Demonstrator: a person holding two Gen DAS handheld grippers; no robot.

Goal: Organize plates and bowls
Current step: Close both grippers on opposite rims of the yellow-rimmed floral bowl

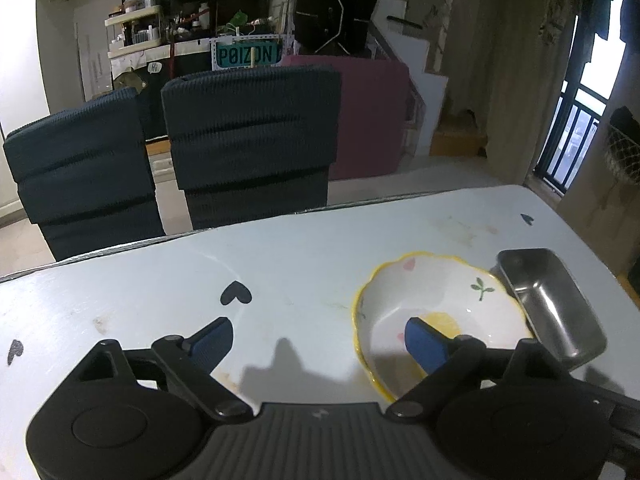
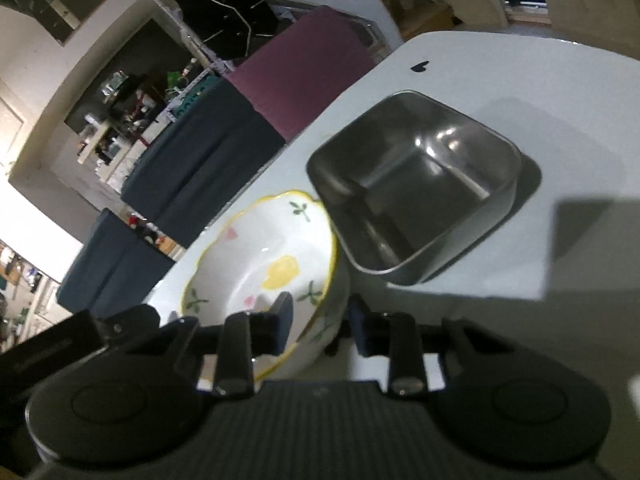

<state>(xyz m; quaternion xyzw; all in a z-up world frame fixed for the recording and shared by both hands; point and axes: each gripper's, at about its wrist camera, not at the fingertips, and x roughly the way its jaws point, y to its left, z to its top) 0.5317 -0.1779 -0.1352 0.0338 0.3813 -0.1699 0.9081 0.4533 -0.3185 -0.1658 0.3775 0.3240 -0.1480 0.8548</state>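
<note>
Gripping the near rim of the white, yellow-edged flowered ceramic bowl (image 2: 260, 268), the right gripper (image 2: 316, 320) has 1 finger inside and 1 outside. It sits on the pale table (image 1: 280, 264), touching the square steel dish (image 2: 416, 192). The left gripper (image 1: 320, 338) hangs wide open, empty. Next probably: lifting to stack.

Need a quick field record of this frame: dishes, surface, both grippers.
surface: white table with black heart marks
dish 1: floral bowl, yellow rim
dish 2: square steel tray, beside the bowl, seems to touch its rim
left gripper: open, one finger over the bowl, nothing held
right gripper: fingers straddle the bowl's near wall, one inside, one outside; contact unclear
background: two dark chairs
</note>
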